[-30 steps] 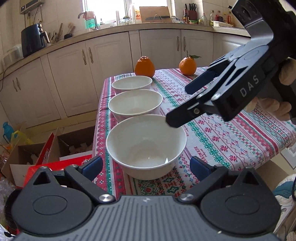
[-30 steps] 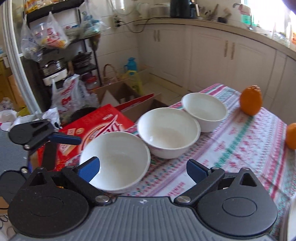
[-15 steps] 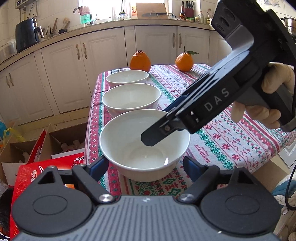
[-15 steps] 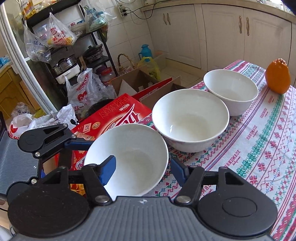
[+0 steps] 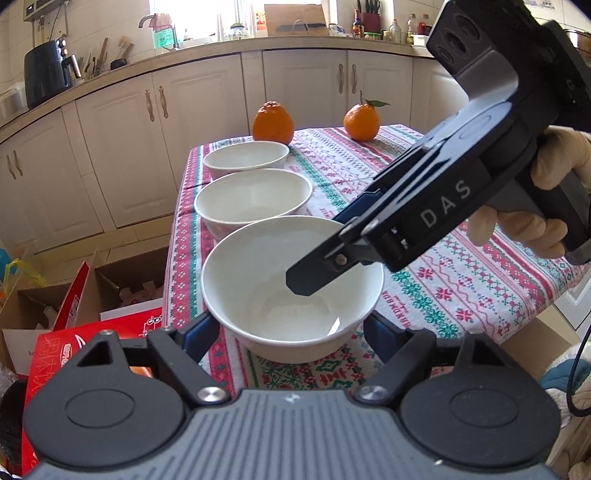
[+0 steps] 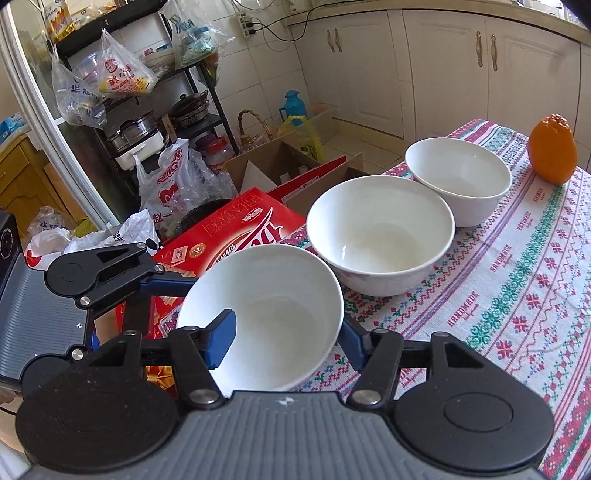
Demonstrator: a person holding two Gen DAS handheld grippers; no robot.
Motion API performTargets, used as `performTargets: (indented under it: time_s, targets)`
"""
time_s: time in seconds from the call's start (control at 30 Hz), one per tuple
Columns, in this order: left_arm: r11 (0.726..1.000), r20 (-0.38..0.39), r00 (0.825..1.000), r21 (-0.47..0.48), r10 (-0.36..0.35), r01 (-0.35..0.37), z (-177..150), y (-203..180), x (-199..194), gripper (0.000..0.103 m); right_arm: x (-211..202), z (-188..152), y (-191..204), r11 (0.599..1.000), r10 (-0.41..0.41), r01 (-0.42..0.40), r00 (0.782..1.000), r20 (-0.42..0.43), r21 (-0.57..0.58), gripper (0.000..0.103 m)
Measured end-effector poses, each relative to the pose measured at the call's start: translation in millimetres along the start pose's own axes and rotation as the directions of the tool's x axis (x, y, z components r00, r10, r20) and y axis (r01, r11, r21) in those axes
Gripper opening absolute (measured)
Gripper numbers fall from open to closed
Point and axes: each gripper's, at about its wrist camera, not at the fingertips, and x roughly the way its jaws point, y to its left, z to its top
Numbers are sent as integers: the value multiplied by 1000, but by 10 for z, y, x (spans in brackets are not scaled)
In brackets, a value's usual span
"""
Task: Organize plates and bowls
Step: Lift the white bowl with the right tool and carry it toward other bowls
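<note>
This was a home kitchen; cream cabinets (image 5: 207, 110) ran under a worktop holding an air fryer (image 5: 44, 75), a tap (image 5: 147, 20) and a knife block (image 5: 369, 16); a metal rack (image 6: 177, 96) carried cooking pots and hanging grocery bags (image 6: 122, 72).

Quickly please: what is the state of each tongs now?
Left tongs: just been closing, pads against the nearest bowl's sides.
Right tongs: closed on the same bowl's rim.
</note>
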Motion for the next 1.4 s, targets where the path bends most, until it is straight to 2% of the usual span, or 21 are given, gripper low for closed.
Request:
performTargets:
  time_s: [0.37, 0.77, 1.03, 1.4]
  targets:
    - [990, 27, 993, 83, -118, 116, 246, -335, 139, 85, -447, -256, -173, 991, -111, 107, 992, 52, 77, 66]
    - [952, 18, 970, 198, -243, 235, 467, -779, 482, 85, -855, -605, -434, 950, -273, 255, 958, 82, 183, 67]
    - [935, 13, 960, 231, -279, 268, 556, -938, 650, 85, -973, -765, -639, 932, -313, 281, 943, 114, 230, 68]
    - [925, 6, 955, 250, -296, 285, 620, -1038, 760, 85, -996, -843, -841, 917, -321, 281, 941, 108, 283, 68]
